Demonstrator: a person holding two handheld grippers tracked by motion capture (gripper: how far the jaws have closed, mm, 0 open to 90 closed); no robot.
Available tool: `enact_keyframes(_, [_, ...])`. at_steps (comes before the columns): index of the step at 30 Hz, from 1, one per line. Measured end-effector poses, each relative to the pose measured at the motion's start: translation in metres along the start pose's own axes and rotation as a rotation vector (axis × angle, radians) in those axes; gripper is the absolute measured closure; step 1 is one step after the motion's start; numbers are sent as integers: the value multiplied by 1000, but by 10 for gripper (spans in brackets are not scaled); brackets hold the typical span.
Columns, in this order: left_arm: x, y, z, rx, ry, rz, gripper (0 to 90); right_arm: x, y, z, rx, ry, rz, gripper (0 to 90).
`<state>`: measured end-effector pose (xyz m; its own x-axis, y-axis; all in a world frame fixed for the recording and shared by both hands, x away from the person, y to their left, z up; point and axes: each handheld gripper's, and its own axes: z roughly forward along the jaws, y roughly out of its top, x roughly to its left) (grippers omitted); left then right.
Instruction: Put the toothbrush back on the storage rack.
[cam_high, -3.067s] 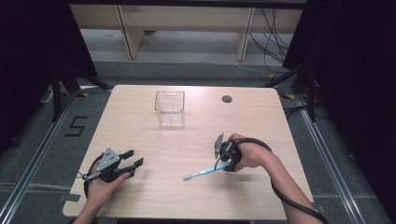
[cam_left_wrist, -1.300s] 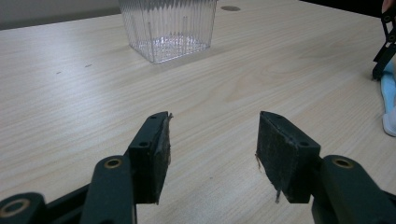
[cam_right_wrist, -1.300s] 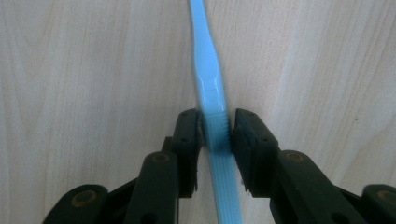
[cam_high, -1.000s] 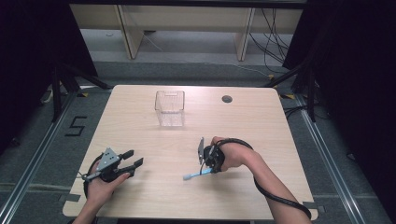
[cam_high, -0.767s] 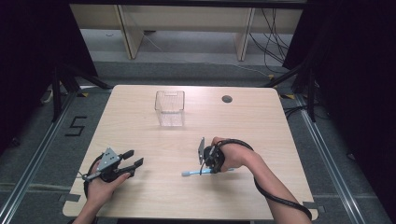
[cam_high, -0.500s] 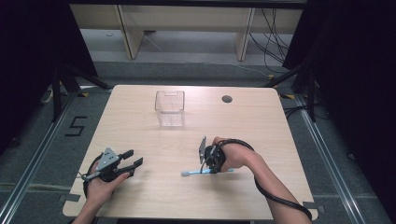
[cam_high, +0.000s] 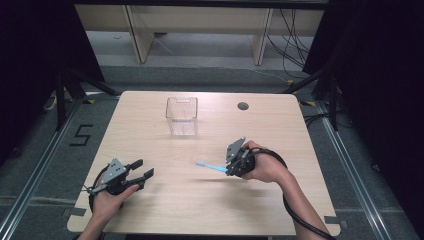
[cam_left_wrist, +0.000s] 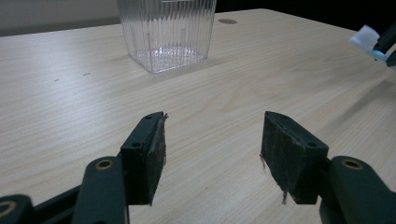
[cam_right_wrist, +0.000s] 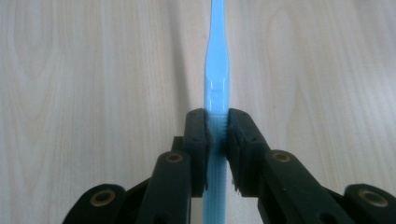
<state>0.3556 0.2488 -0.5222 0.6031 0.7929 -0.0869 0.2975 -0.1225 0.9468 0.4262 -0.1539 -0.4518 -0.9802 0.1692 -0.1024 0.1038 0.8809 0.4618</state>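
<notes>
Right gripper view: the blue toothbrush (cam_right_wrist: 216, 70) runs straight up the middle, its handle clamped between the two black pads of the right gripper (cam_right_wrist: 216, 140), which are closed tight on it. The head of the brush is cut off at the top edge, and the handle's lower end drops out of sight behind the jaws. Pale wood lies on both sides of it.

In the high view the toothbrush (cam_high: 209, 166) sticks out leftward from the right gripper (cam_high: 231, 169), its shadow on the wood just below it, so it seems lifted clear of the tabletop, though the gap itself is hard to judge. It sits right of the table's middle, well apart from the clear plastic box (cam_high: 182, 116), which stands upright nearer the far edge. Bare wood lies between brush and box. A small round hole (cam_high: 243, 106) sits near the far edge, right of the box.

The left gripper (cam_high: 140, 175) rests low near the front left corner of the table (cam_high: 150, 215), well apart from the brush. In the left gripper view its jaws have just been opening and stand wide with nothing between them; the box (cam_left_wrist: 166, 32) is cut off at the top, and the brush's white bristle end (cam_left_wrist: 366, 39) is clipped by the right edge.
</notes>
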Motion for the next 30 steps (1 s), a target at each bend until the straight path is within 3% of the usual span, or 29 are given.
enact_keyframes(1, [0,0,0,0,0,0,386,0,0,0,0,0,0,787])
enact_keyframes(3, [0,1,0,-9,-2,-2,383,0,-7,-3,-89,-50,7,787])
enact_keyframes(4, [0,1,0,-9,-2,-2,382,0,-7,-3,-89,-50,7,787])
enact_keyframes(7, [0,0,1,-29,-6,-9,378,5,-14,-8,-182,-89,71,787])
enact_keyframes(8, [-1,1,0,-18,1,-6,375,8,-19,-10,-239,-113,104,787])
enact_keyframes(9, [-1,1,0,-18,1,-6,374,8,-19,-10,-239,-113,104,787])
enact_keyframes(13, [-2,1,0,-24,-3,-5,370,14,-26,-12,-370,-160,159,787])
enact_keyframes(14, [-2,2,0,-29,-7,-6,366,16,-29,-11,-425,-184,182,787])
enact_keyframes(15, [-2,2,0,-29,-7,-6,365,16,-29,-11,-425,-184,182,787])
enact_keyframes(17, [-3,2,0,-33,-12,-5,361,22,-31,-8,-501,-217,213,787])
enact_keyframes(28, [-3,3,1,-48,-11,-12,352,31,-35,0,-687,-262,309,787])
enact_keyframes(29, [-3,3,1,-56,-17,-16,352,31,-35,0,-687,-262,309,787])
enact_keyframes(30, [-3,3,1,-57,-17,-16,352,32,-35,1,-724,-232,344,787])
